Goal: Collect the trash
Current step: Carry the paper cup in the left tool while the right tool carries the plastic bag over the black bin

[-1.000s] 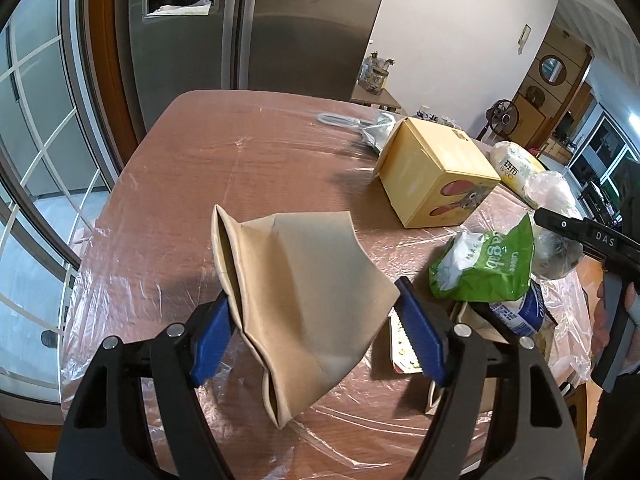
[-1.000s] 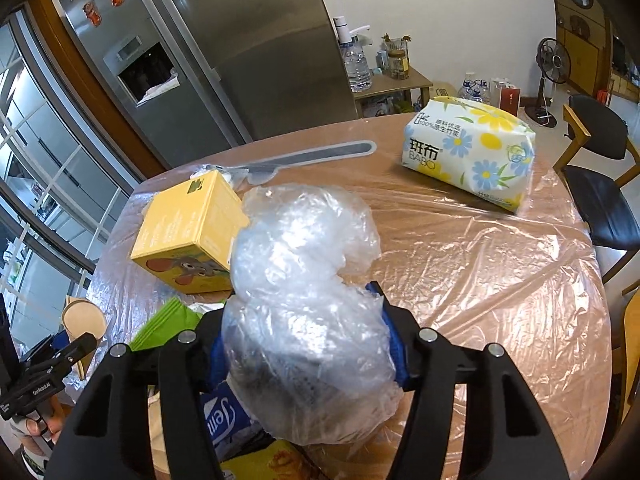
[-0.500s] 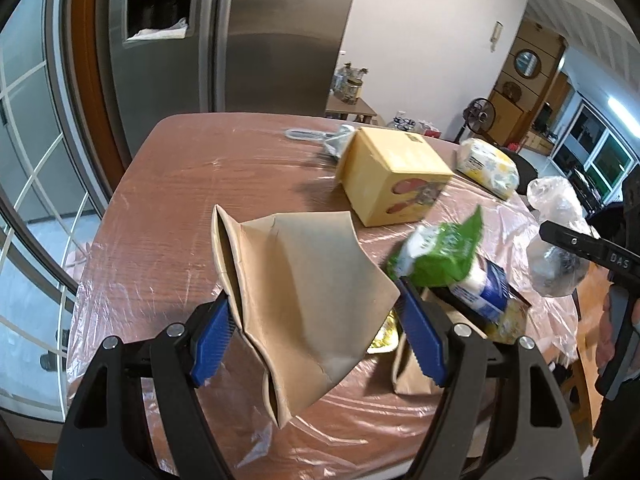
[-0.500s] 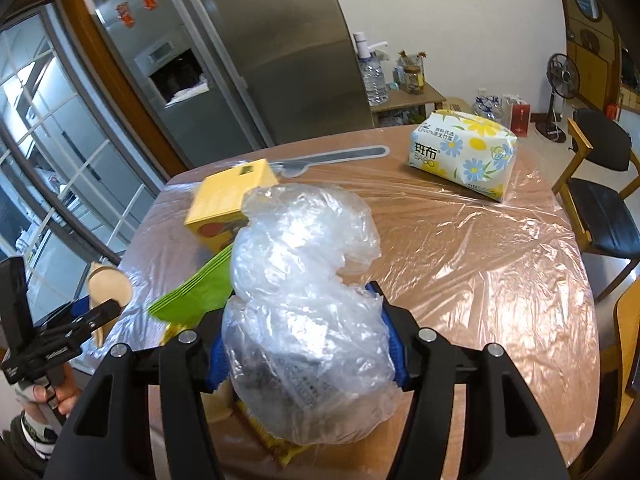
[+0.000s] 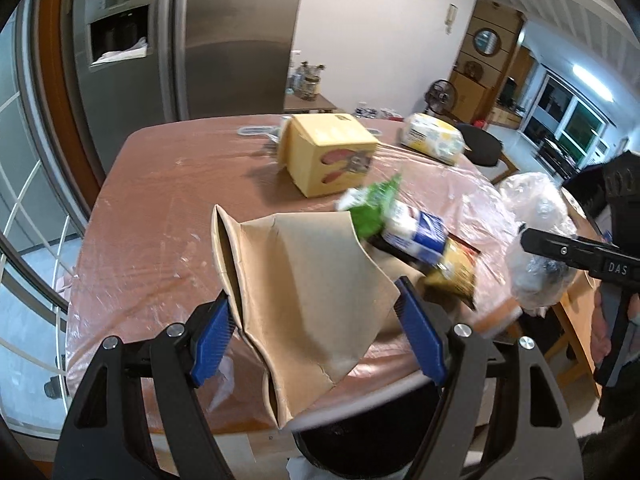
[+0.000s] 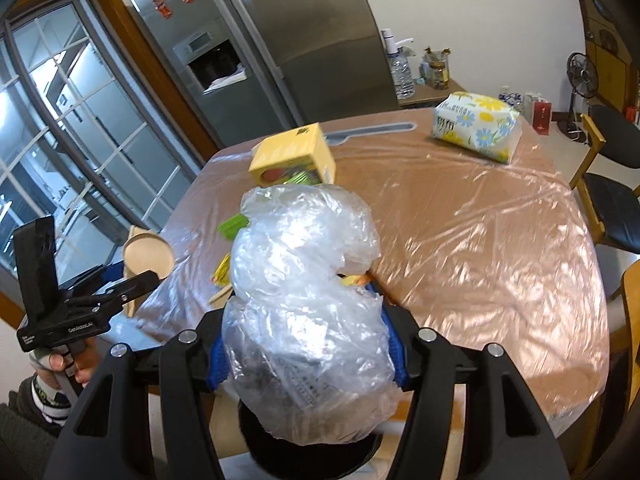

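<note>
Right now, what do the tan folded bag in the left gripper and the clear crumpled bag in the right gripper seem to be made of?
The tan folded bag looks like matte kraft paper: it holds stiff creases and a standing open edge. The clear crumpled bag looks like thin glossy plastic film: it is see-through, finely wrinkled and catches highlights. What lies inside it is unclear.

Tan paper bag (image 5: 304, 288); clear crinkled plastic bag (image 6: 304, 312); yellow box (image 5: 328, 152) with a red-and-grey cartoon; green wrapper (image 5: 372, 212); white tissue pack (image 6: 476, 128) patterned with yellow and blue flowers; brown tabletop (image 6: 480, 216); blue-padded black left tool (image 5: 316, 320)
</note>
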Demonstrator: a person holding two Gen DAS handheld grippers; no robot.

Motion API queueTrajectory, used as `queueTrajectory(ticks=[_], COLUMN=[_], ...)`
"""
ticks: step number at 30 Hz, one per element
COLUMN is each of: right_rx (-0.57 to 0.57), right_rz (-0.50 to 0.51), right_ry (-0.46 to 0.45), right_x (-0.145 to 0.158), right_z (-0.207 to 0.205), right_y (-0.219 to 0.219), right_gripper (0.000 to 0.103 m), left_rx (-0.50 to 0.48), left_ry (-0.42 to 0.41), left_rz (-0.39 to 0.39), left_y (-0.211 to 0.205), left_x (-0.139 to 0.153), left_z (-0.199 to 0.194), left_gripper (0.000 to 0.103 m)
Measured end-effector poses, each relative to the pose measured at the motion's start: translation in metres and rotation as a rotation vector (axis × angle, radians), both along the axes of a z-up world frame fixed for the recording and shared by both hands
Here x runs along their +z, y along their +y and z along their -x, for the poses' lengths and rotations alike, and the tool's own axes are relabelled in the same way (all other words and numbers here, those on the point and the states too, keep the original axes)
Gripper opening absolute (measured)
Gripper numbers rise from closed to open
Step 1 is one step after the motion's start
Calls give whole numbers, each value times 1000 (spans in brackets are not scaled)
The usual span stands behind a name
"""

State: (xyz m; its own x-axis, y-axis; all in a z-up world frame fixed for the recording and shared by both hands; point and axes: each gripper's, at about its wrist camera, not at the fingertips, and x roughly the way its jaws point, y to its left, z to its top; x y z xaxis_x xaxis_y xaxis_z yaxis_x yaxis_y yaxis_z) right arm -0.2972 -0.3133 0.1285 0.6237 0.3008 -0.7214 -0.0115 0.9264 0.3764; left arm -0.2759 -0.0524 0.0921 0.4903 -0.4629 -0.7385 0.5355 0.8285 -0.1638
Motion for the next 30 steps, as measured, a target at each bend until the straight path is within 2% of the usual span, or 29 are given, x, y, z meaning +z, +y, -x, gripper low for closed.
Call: queueTrajectory(ticks=[8,14,21,30], right_rx=[88,153,184,191], right_rz=[0,-6,11,95], right_ry=[39,101,194,267], right_x=[-7,-25,-57,-95], right_z=[32,51,68,67], right_y=[19,37,51,62], right_gripper=[58,58,58,58], left_rx=[-91,-186,-264,-272], left_ry=[20,54,110,171], left_rz=[-15,-50,-107,-170], left_y=[-5,-13,-23,-30], left_x=[-5,-16,-42,-86], left_z=[36,67,94,99], left_gripper=[77,77,77,77])
